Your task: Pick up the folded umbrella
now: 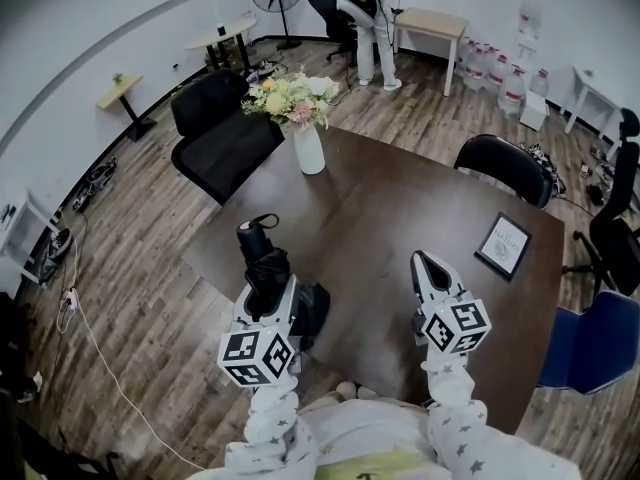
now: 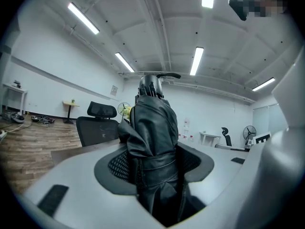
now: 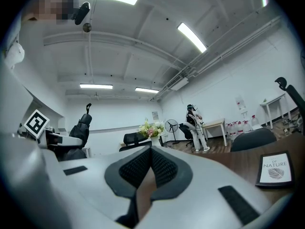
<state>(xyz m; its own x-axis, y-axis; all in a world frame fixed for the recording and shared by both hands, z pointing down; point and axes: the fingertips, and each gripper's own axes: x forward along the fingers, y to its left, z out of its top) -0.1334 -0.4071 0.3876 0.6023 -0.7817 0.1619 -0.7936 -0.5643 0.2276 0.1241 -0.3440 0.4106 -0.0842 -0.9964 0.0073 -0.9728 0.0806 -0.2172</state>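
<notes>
The folded black umbrella (image 1: pixel 262 258) stands clamped in my left gripper (image 1: pixel 268 293), lifted off the brown table (image 1: pixel 400 208) near its front left corner. Its handle and wrist loop point away from me. In the left gripper view the umbrella (image 2: pixel 152 142) fills the space between the pads, its strap wrapped round the folds, and the left gripper (image 2: pixel 153 163) is shut on it. In the right gripper view the umbrella (image 3: pixel 81 128) shows at the left. My right gripper (image 1: pixel 422 261) hovers over the table to the right; its pads meet with nothing between them (image 3: pixel 151 151).
A white vase of flowers (image 1: pixel 308 148) stands at the table's far side, and a framed sign (image 1: pixel 503 246) lies at the right. Black chairs (image 1: pixel 220 133) (image 1: pixel 505 163) and a blue chair (image 1: pixel 590 343) ring the table. A person (image 1: pixel 365 23) stands far back.
</notes>
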